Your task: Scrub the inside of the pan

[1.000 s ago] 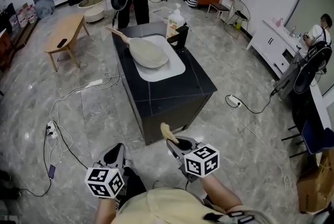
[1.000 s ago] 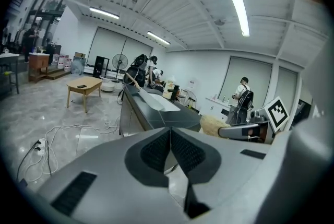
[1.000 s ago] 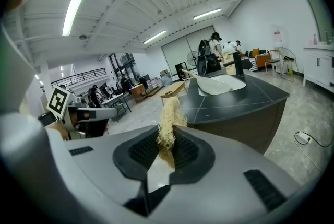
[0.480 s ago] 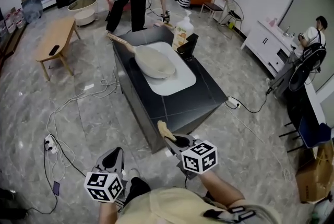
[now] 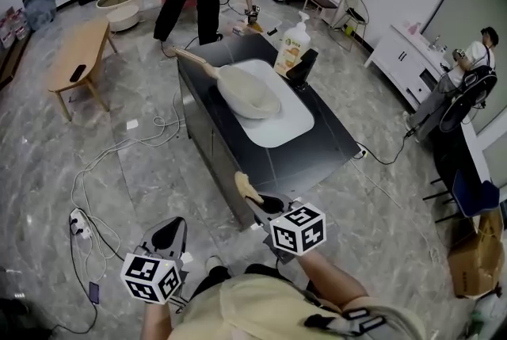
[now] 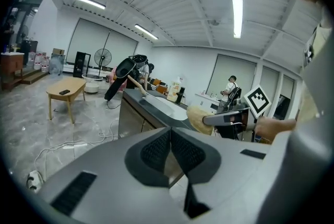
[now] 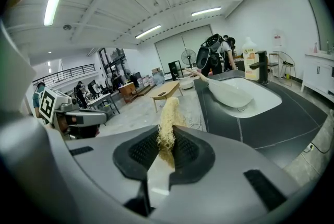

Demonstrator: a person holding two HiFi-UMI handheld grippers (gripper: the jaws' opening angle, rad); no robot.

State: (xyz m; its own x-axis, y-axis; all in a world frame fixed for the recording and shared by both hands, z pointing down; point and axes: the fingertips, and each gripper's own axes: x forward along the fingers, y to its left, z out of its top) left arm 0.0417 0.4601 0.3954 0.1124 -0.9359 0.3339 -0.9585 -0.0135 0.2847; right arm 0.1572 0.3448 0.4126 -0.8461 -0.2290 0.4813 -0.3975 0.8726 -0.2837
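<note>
Approach phase, by my read: right gripper [image 7: 167, 151] is clamped on a fibrous scrubber [image 7: 168, 113], left gripper [image 6: 170, 149] is closed on nothing, the 2 well short of the counter [image 5: 321, 152]. Pan [image 5: 252, 95] lies across the white sink [image 5: 291, 128], handle [image 5: 195, 62] toward the far corner; next move calls for getting within reach, left gripper steadying the handle, scrubber into the pan. Pan's inside is too small to judge for dirt from here.
</note>
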